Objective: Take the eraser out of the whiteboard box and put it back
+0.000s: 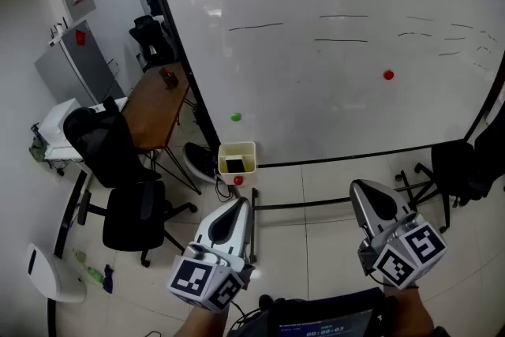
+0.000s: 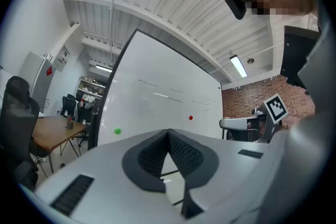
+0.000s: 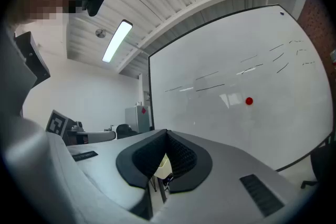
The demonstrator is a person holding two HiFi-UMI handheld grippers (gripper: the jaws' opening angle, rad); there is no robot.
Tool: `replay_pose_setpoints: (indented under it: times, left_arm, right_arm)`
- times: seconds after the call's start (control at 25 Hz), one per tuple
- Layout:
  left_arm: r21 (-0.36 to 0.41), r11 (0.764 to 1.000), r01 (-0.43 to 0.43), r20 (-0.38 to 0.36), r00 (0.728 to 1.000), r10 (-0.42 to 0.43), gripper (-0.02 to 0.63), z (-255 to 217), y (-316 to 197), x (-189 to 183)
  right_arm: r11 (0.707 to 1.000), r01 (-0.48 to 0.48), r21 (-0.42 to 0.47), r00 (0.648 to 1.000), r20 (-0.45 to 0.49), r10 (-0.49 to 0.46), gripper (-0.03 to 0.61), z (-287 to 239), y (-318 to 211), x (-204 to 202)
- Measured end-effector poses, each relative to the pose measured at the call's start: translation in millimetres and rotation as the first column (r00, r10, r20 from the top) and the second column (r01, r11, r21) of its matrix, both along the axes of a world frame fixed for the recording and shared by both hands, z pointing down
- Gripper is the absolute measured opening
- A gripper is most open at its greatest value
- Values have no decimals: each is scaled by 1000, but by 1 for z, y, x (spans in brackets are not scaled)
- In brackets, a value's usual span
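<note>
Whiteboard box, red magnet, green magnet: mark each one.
whiteboard box [image 1: 237, 144], head view, on its rim.
red magnet [image 1: 388, 75], head view, on its centre.
green magnet [image 1: 235, 117], head view, on its centre.

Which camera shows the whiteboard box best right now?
The head view: the box sits at the whiteboard's lower left corner, top open, a dark thing, likely the eraser, inside. The right gripper view shows only a cream sliver past its jaws, probably the box. The left gripper view misses it.
</note>
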State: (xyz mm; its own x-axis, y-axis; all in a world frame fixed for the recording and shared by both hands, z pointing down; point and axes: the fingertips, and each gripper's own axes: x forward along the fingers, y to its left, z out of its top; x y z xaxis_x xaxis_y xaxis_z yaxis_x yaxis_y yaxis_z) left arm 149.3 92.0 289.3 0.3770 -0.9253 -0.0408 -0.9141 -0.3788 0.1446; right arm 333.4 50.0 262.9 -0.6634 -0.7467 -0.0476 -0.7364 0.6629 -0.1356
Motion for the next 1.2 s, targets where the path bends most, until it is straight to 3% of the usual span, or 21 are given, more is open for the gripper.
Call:
replay_pose_setpoints:
  times: [0.44, 0.8, 1.04, 1.2]
  left_arm:
    - [-3, 999, 54, 1, 999, -54, 21, 17, 2, -153]
    - [-16, 996, 86, -18, 996, -87, 21, 18, -55, -191]
    - [-6, 995, 95, 31, 995, -95, 21, 4, -119, -251]
    - [-19, 993, 117, 37, 993, -116, 21, 3, -154, -255]
  right_arm:
    - [999, 35, -3, 999, 1, -35, 26, 16, -9, -152]
    - [998, 66, -7, 997, -25, -67, 26, 15, -66, -193]
    - [995, 102, -4, 995, -7, -102, 26, 11, -135, -260]
    - [991, 135, -11, 991, 2, -135, 27, 15, -166, -268]
